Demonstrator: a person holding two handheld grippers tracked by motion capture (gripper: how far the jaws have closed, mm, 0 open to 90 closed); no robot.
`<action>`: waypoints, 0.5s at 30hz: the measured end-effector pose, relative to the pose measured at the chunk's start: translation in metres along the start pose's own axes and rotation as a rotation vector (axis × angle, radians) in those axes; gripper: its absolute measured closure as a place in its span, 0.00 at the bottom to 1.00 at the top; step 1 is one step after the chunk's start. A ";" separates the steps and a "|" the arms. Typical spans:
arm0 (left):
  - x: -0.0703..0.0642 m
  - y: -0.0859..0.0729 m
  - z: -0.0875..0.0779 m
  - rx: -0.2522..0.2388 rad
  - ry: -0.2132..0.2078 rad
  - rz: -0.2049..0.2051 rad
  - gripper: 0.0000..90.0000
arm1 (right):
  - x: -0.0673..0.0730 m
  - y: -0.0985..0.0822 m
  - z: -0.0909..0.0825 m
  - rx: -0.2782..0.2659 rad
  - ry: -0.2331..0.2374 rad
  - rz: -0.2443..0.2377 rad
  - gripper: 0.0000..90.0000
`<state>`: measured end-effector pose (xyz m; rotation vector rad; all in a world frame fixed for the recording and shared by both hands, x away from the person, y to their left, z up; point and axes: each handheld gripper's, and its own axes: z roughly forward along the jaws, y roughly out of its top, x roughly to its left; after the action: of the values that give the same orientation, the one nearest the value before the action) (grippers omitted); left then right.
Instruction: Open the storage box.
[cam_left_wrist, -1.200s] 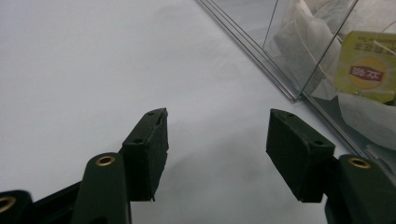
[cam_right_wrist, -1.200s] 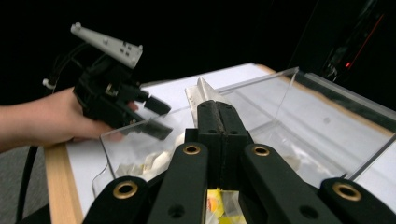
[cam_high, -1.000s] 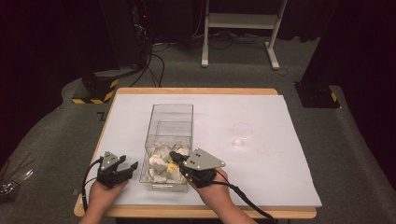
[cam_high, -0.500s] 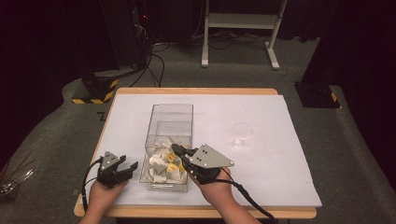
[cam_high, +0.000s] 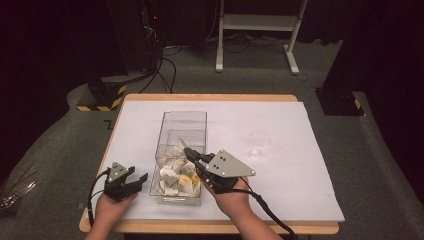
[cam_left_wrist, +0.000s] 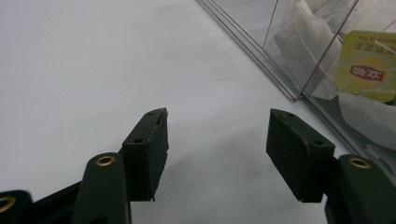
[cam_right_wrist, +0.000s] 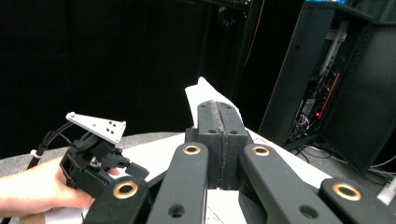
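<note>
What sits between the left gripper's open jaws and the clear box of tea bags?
Nothing: in the left gripper view, bare white table cover runs from the left gripper to the clear box wall holding the tea bags.

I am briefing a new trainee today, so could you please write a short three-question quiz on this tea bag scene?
1. True or false: the right gripper has its jaws shut on a white paper tea bag.
2. Where does the left gripper sit relative to the clear plastic rectangular box? A inside it; B beside it on the white table sheet; C behind it.
3. What colour are the tags on the tea bags in the box?

Key: 1 true; 2 B, jaws open and empty; 3 yellow.
</note>
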<state>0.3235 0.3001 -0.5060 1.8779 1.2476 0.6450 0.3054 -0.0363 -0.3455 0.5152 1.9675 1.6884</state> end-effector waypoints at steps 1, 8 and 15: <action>0.000 0.000 0.000 0.000 0.000 0.000 0.43 | 0.000 0.002 -0.001 -0.005 -0.001 0.000 1.00; 0.000 0.000 0.000 0.001 0.000 0.001 0.43 | 0.000 0.009 -0.006 -0.033 -0.004 -0.008 1.00; 0.000 0.000 0.000 0.004 -0.003 -0.004 0.44 | 0.000 0.013 -0.011 -0.047 -0.008 -0.011 1.00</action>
<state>0.3234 0.2996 -0.5061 1.8783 1.2514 0.6382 0.2980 -0.0432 -0.3319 0.4926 1.9162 1.7188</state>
